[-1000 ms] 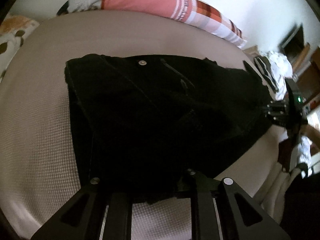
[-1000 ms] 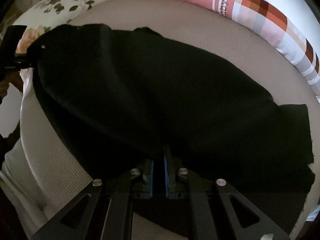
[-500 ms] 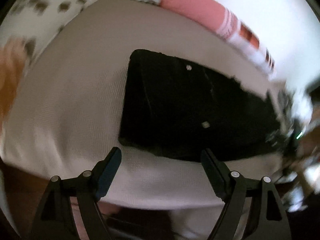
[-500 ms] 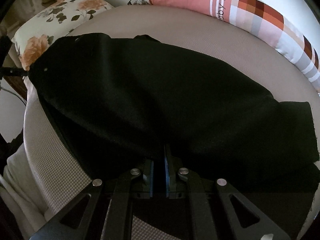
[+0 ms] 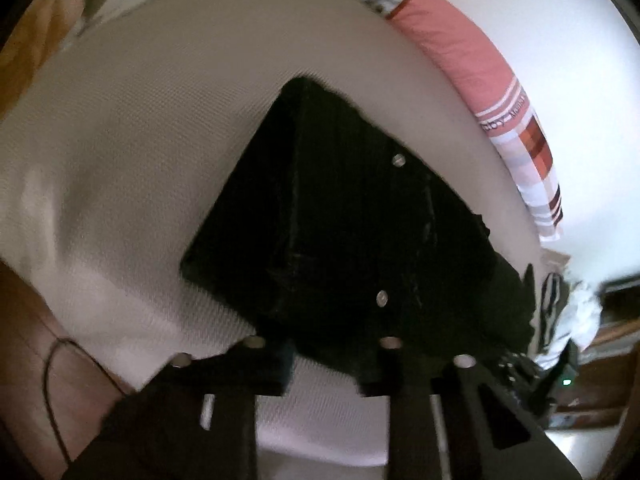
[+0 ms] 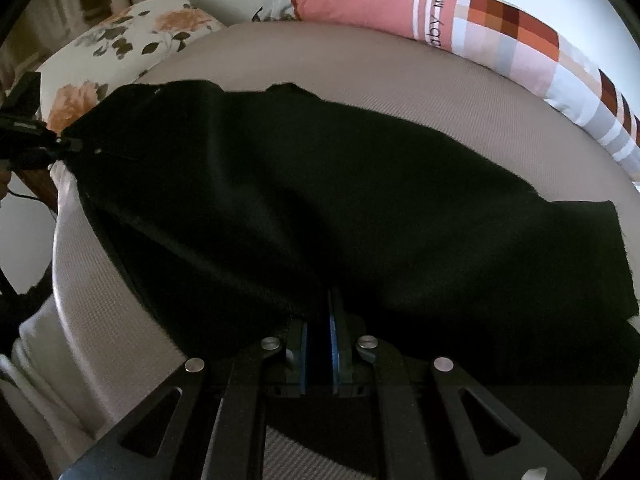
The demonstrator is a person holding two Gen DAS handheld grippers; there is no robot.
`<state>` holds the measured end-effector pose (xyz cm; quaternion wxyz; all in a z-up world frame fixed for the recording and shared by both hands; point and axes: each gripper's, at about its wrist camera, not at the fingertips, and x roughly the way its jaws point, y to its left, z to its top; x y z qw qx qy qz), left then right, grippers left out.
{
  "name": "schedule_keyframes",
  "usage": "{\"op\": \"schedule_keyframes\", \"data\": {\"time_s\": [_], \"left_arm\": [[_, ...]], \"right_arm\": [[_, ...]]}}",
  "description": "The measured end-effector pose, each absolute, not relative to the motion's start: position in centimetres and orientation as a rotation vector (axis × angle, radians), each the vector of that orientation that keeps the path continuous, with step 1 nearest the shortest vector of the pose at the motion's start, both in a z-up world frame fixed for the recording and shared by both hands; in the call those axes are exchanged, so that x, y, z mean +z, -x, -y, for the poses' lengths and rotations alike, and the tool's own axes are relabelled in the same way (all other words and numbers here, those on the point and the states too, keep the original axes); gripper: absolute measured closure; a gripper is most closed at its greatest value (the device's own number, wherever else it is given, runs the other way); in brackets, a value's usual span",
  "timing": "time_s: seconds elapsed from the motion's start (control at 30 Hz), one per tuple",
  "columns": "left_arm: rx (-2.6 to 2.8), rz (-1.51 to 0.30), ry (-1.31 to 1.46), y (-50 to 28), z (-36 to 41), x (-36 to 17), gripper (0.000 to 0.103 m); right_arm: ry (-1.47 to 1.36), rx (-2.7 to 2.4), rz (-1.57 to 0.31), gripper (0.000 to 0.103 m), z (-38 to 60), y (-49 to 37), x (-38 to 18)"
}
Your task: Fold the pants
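The black pants [image 5: 360,240] lie spread across the beige bed [image 5: 140,160], with metal buttons showing near the waistband. In the left wrist view my left gripper [image 5: 332,364] stands at the pants' near edge; its jaws are closing with that edge between them. In the right wrist view the left gripper [image 6: 68,144] pinches the waist corner at the far left. My right gripper [image 6: 318,320] is shut on a fold of the pants [image 6: 320,200], the blue pads tight on the cloth. The right gripper [image 5: 532,372] also shows at the lower right, with a green light.
A long pink and checked pillow [image 6: 360,0] lines the far side of the bed [image 6: 400,80]. A floral pillow [image 6: 120,48] sits at the back left. A heap of clothes [image 5: 580,312] lies beyond the bed's right end. The bed's near edge drops off just below both grippers.
The left gripper let go of the pants, opened wide, rolled and shifted along the waist, and now has closed in on the near edge. The right gripper kept its hold and stayed put.
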<state>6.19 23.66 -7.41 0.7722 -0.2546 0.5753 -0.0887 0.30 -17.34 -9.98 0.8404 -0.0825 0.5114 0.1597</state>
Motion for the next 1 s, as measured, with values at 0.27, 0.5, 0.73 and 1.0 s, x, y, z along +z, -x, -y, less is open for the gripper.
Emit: {"op": "schedule_keyframes", "data": {"time_s": [0.27,0.5,0.73,1.0], "left_arm": [[-0.303,-1.1,0.274,-9.2,-22.5,-2.4,0.086],[-0.249,-1.24,0.174,-8.3,-23.6,-8.9,0.083],[-0.215,-1.183,0.063,-7.2,-22.1,-8.5,0.076],[-0.174,-1.114,0.033,-4.7,-22.4,-5.5,0.042]], "right_arm": [[0.152,0.381,-1.09,0.096,15.7,1.8,-7.9],[0.108,0.397,-1.176,0.096,15.0,2.4,-10.8],[0.092,0.417,-1.198,0.096,15.2,2.1,-11.1],[0.017,0.399,-1.198,0.09,15.9,2.0,-11.0]]}}
